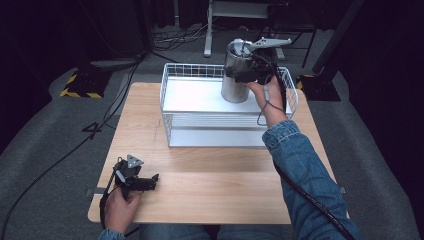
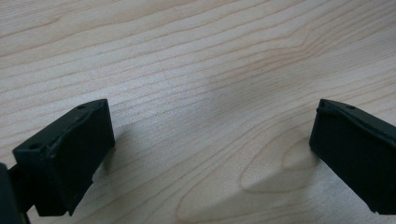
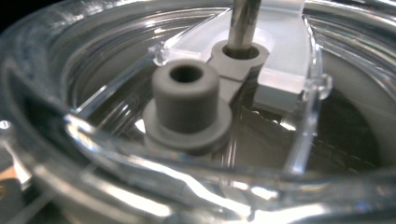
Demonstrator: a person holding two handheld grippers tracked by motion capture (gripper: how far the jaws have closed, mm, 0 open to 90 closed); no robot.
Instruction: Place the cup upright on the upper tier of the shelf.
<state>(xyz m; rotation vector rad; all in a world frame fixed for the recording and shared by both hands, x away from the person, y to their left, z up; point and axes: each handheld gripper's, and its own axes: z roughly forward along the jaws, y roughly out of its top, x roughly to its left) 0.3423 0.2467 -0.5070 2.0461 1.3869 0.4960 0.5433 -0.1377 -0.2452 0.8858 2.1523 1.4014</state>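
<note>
A steel tumbler [image 1: 234, 89] with a clear lid stands upright on the top shelf of a white wire rack [image 1: 192, 97]. My right gripper [image 1: 244, 75] reaches in from the right and its black jaws clasp the tumbler's upper part just under the lid. Seen close in the right gripper view, the clear lid [image 3: 116, 154] carries a grey spout [image 3: 187, 100] and a metal straw [image 3: 243, 21]. My left gripper [image 1: 152, 181] rests on the wooden table [image 1: 215, 187] at the front left. Its jaws [image 2: 210, 154] stand wide apart over bare wood with nothing between them.
The rack takes up the table's far middle and right, with a lower shelf [image 1: 215, 135] under the top one. Cables trail over the grey floor [image 1: 60, 145] at the left. A desk frame [image 1: 207, 30] stands behind the table.
</note>
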